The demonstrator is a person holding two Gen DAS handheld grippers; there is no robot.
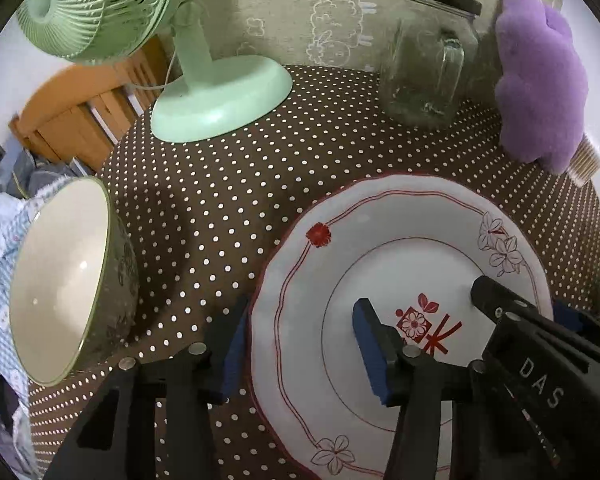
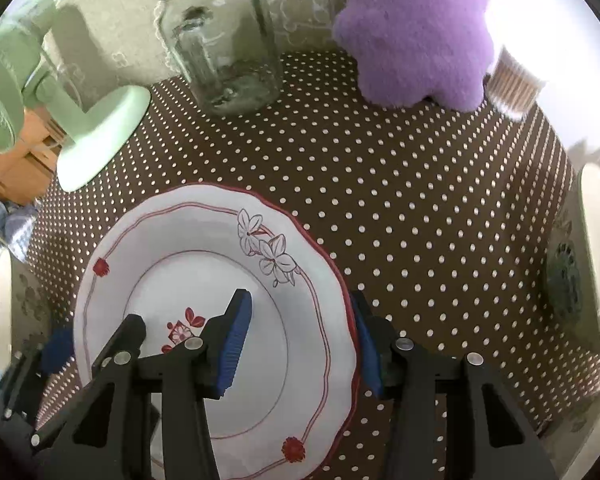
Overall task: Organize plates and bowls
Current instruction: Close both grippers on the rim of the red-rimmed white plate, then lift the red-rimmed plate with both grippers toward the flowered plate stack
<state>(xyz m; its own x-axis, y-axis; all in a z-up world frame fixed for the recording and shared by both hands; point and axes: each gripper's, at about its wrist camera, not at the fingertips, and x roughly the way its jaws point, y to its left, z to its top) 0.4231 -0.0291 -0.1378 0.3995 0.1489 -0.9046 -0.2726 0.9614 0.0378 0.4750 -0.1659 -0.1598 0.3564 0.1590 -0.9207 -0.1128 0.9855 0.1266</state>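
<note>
Now, straddling the plate [image 1: 384, 280] from both sides. Left gripper [image 1: 304, 344] spread wide over the plate's 9 o'clock rim: one blue pad off the edge above the polka-dot desk [image 1: 228, 184], the other over the plate's well beside the red motif. Not clenched on anything; cannot tell if the pads touch the china. Right gripper [image 2: 300, 344] likewise spread, astride the 3 o'clock rim in its own view: inner pad above the well, outer pad just outside the scalloped red edge. Also released, nothing pinched.

Plate lying flat on the desk, near side, roughly centre. Green-rimmed bowl [image 1: 68, 280] at 9 o'clock of the plate in the left view, tipped so the cream inside faces the camera, sitting close to the desk's left edge. Second bowl [image 2: 592, 264] at 3 o'clock in the right view, well apart from the plate, near the right edge.

Open dotted cloth running from the plate's far rim toward 12 o'clock. Beyond it, along the back: green fan [image 1: 220, 92] base at 11 o'clock, glass jar [image 1: 428, 60] with black lid at 12, purple plush cushion [image 1: 540, 88] at 1 o'clock, tub of cotton swabs [image 2: 514, 80] tucked just beside the cushion. Clear strip of cloth between plate and right-hand bowl too.
</note>
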